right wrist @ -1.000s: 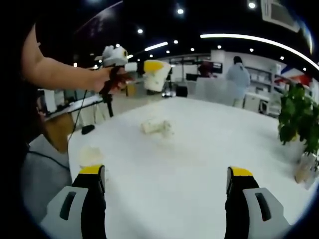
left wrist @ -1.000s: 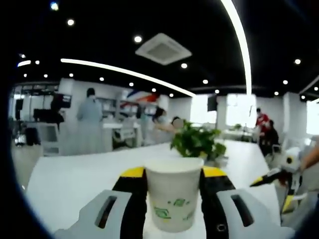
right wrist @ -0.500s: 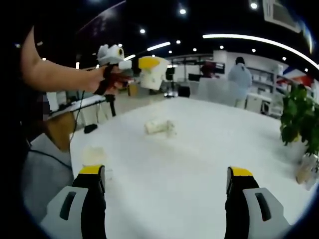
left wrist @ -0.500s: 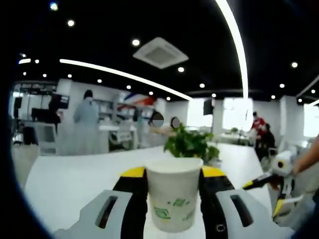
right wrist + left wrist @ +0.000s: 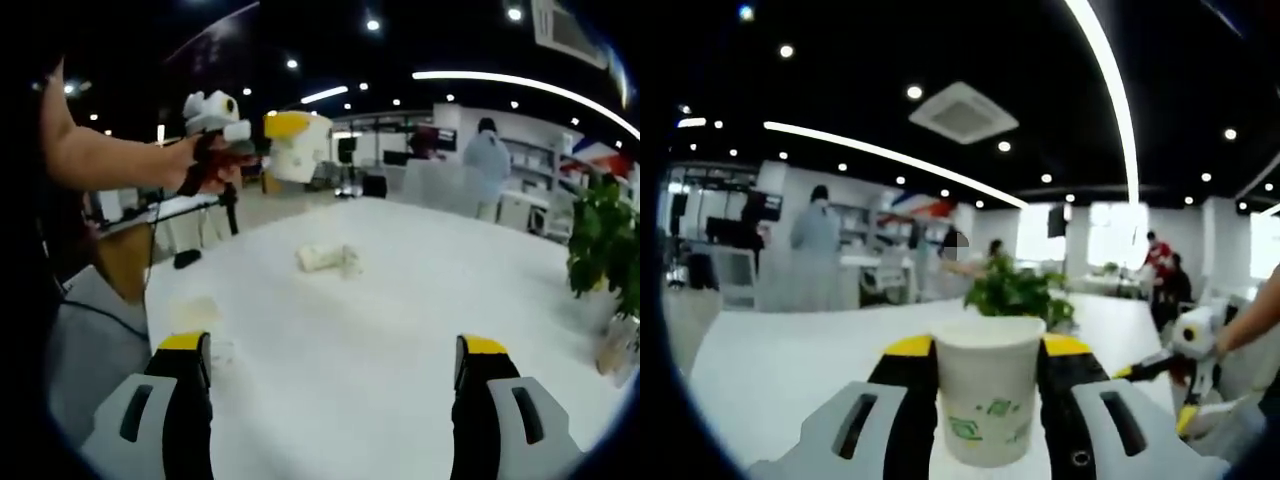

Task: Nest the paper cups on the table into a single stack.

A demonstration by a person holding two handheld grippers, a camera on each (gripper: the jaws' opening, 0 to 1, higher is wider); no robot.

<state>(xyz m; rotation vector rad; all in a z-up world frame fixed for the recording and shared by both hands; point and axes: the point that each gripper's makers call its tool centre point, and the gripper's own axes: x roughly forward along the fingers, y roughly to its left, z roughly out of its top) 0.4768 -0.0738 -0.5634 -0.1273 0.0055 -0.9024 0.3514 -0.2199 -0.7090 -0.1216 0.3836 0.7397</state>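
Left hand-held gripper [image 5: 988, 352]: jaws closed on a white paper cup [image 5: 988, 390] with green print, cup upright, mouth up, held between the yellow-tipped jaws above the white worktop [image 5: 780, 365].

Left gripper view: beyond the cup, a potted plant [image 5: 1012, 292] stands on the worktop. Right of the cup, the right hand-held gripper enters at the picture's edge, gripped by a hand [image 5: 1230, 335]. People stand in the office behind the worktop.

Right hand-held gripper [image 5: 335, 360]: jaws wide apart, nothing between them, over the worktop [image 5: 400, 320].

Right gripper view adds what the other lacks: a lying cup [image 5: 325, 258] on its side near the worktop's middle, and a pale cup-like thing [image 5: 192, 315] near the worktop's edge just beyond the left jaw; too blurred to tell its pose. The left hand-held gripper with its cup [image 5: 292, 150] is raised above the worktop's far left edge, held by a hand [image 5: 205, 165]. The plant [image 5: 602, 245] sits at the worktop's right side.
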